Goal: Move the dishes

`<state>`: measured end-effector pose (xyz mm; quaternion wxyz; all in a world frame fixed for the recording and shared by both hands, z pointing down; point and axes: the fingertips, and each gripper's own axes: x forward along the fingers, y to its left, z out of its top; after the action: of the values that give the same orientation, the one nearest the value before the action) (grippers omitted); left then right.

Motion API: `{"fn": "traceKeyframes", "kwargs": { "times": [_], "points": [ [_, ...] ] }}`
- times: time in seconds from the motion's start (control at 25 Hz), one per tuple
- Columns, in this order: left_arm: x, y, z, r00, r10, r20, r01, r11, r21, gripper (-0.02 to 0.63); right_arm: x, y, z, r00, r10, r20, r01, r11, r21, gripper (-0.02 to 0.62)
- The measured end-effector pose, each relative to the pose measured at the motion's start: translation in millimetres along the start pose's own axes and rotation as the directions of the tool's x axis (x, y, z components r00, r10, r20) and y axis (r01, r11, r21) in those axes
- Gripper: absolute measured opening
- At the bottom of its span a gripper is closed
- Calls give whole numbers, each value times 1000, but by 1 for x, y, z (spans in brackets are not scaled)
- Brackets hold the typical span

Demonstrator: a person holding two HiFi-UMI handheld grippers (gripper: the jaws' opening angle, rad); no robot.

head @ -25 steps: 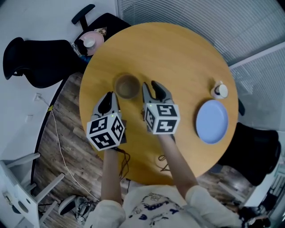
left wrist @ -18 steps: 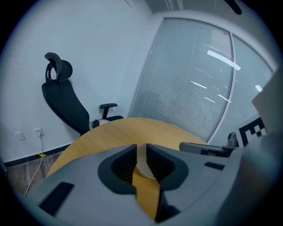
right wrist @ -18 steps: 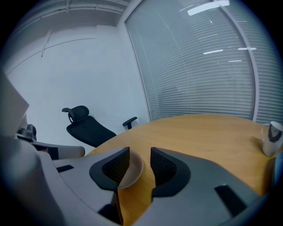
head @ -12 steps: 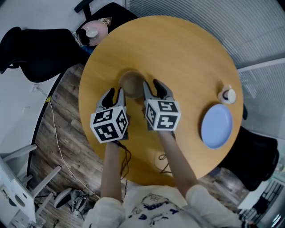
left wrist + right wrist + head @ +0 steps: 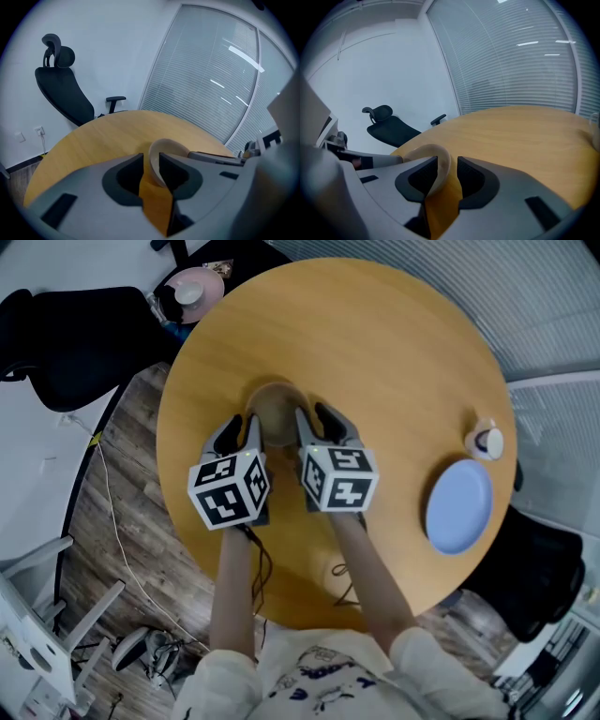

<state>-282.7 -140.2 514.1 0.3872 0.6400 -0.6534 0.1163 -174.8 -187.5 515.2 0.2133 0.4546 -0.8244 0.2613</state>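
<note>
Two grippers close in on one dish. The bowl [image 5: 277, 413] stands upright on the table [image 5: 394, 343], left of the middle and nearer the left edge than the right, and it lies straight ahead of us between our hands. The left gripper [image 5: 241, 429] meets the bowl's left side and the right gripper [image 5: 316, 418] its right side, and neither hand is nearer than the other. In the left gripper view the jaws have just been opening and now stand wide. The thin rim rises between them, close against the inner jaw, and bare table shows in the gap on the other side. In the right gripper view the jaws stand apart by about as much. The rim there leans toward the inner jaw, with table showing between it and the outer jaw, so neither pair is pinching yet. The bowl is round and has no long axis to line up with. We judge that the coming move turns on the wall running lengthwise through each gap, so that both pairs can close across it together. The bowl is pale tan and wooden-looking, close in colour to the table top, with a smooth flared wall, and it seems empty. A blue plate [image 5: 459, 507] lies near the right edge with a small white vessel [image 5: 487, 442] just beyond it, both well apart from our grippers.
</note>
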Motion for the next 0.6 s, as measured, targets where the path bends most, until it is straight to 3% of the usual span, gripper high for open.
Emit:
{"fn": "traceKeyframes", "kwargs": {
  "times": [0.28,0.44,0.6],
  "points": [
    [11,-1,-8,1000,-9,-26,9,1000,11,100,6,-2,-5,1000,-4,-15,4,1000,0,40],
    [12,0,-9,1000,-6,-29,7,1000,21,48,7,2,-5,1000,3,-10,-3,1000,7,26],
    [10,-1,-7,1000,-9,-22,9,1000,12,40,4,3,-4,1000,2,-7,-2,1000,19,25]
  ]
}}
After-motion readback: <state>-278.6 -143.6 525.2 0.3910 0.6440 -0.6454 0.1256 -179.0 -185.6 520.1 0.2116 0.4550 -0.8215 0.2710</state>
